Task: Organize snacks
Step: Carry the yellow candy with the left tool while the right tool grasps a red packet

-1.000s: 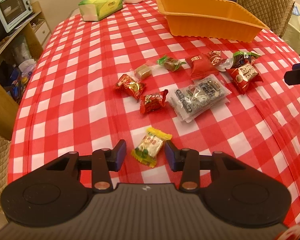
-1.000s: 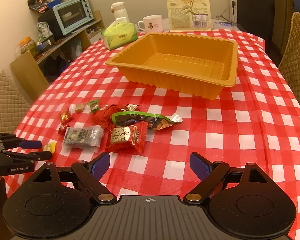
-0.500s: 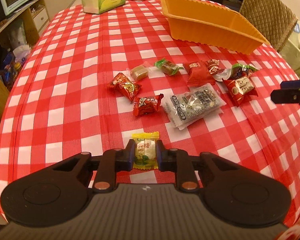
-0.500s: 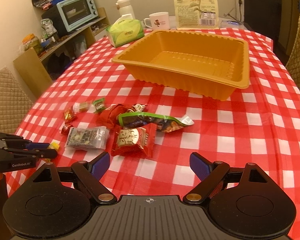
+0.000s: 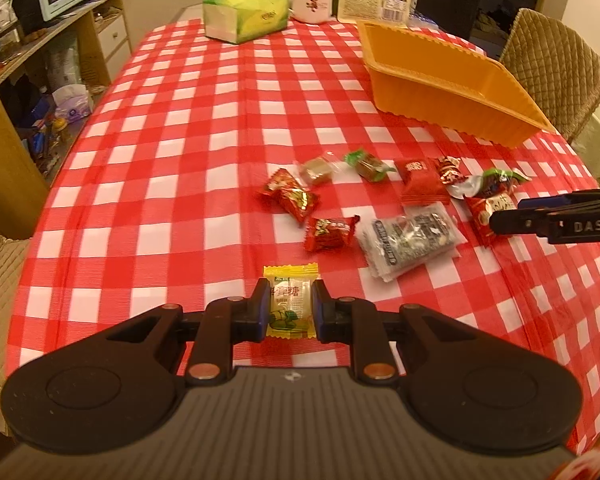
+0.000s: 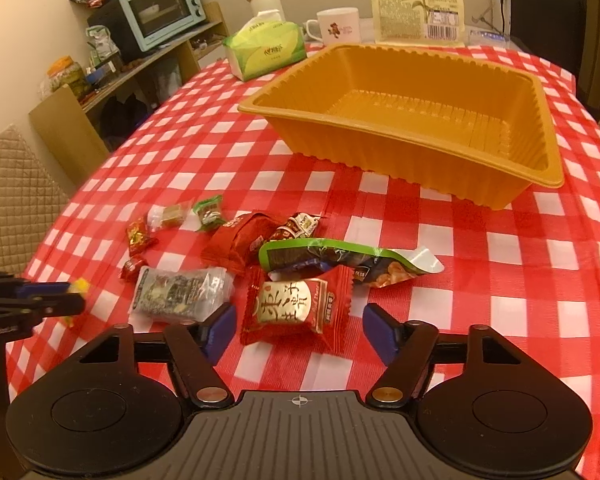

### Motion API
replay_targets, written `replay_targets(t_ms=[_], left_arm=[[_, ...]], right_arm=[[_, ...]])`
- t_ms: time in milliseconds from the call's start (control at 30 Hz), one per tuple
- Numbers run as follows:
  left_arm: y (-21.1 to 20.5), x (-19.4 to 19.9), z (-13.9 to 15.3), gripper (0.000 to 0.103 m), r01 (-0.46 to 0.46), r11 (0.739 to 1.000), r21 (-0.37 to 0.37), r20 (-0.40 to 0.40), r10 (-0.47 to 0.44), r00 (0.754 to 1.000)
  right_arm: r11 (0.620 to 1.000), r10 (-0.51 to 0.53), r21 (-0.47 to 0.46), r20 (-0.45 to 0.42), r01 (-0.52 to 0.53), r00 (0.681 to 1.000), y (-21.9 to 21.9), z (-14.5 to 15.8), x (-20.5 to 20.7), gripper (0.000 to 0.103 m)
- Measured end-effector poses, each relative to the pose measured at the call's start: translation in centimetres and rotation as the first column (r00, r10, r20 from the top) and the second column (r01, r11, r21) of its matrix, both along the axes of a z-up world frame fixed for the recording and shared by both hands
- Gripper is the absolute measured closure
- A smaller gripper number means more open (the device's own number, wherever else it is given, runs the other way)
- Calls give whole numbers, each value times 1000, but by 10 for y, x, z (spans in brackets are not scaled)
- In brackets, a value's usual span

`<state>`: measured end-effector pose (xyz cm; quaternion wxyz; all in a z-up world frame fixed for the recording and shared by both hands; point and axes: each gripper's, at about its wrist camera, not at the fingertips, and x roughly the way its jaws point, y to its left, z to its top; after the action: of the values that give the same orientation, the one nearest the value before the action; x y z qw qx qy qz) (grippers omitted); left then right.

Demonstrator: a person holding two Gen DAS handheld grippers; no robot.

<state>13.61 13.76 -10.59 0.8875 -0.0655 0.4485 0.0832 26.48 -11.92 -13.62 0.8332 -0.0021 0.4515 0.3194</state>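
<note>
Now the left gripper (image 5: 290, 307) has clamped shut on the yellow candy (image 5: 290, 305), which a second ago lay loose between open fingers. Meanwhile the right gripper (image 6: 296, 326) is closing around the red packet (image 6: 296, 309), pads not yet touching. Both snacks seem bound for the empty orange tray (image 6: 512, 196) beyond the pile.

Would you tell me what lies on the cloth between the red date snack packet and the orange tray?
In the right wrist view, a green-edged snack bag lies between the red date packet and the orange tray; beyond it, bare checked cloth.
</note>
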Motion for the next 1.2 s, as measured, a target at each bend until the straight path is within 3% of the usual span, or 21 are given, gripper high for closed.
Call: replay_targets(t_ms=[200,333,533,900,1200], left_arm=[[5,-4,1,84,-17,1000,-2,0,17,1000],[5,-4,1,84,-17,1000,-3,1,17,1000],[3,-3,5,84,-9,1000,-2,11,9,1000],[-14,18,23,84,57,998,-8,52,-56,997],[-35,67,43,84,151,988,-2,106,-150,983]], right_arm=[[1000,-7,13,-29,7,1000,4,-8,7,47],[1000,4,28,-32,-3,999,4,-8,6,65],[998,5,66,-25,-3,1000,-2,-1,0,75],[991,-46,124,-6,47,999,-33,33,-9,77],[979,-134,162,35,127,990,-60,69,8,77]])
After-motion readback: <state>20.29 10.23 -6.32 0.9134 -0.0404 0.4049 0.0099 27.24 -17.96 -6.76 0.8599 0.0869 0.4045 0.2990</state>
